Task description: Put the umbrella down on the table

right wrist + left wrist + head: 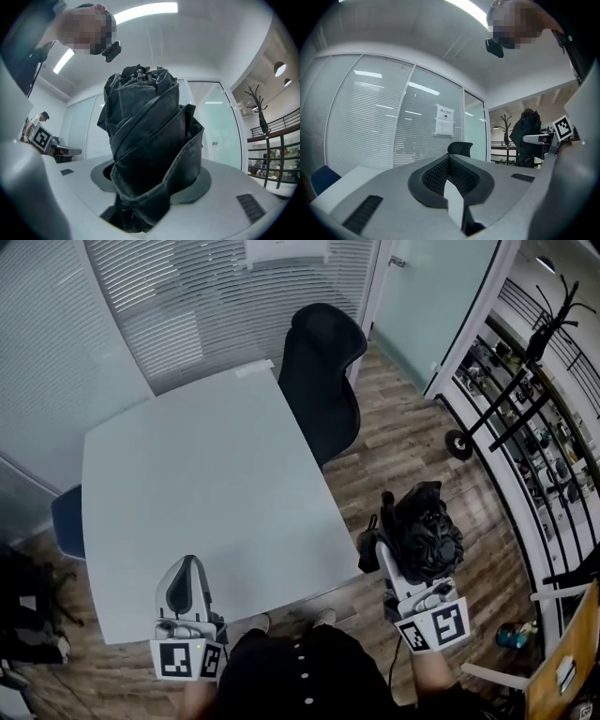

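A black folded umbrella [427,535] stands upright in my right gripper [405,561], which is shut on its lower part, beside the right edge of the white table [206,474] and above the wooden floor. In the right gripper view the umbrella [150,145] fills the space between the jaws and hides their tips. My left gripper [187,570] hovers over the table's near edge, shut with nothing in it. In the left gripper view its jaws [449,157] meet at the tips, and the umbrella [528,138] shows far to the right.
A black office chair [319,371] stands at the table's far right corner, a blue seat [66,521] at its left. A black coat rack [525,381] and shelves line the right wall. A wooden chair [562,662] is at lower right. Glass walls with blinds close the back.
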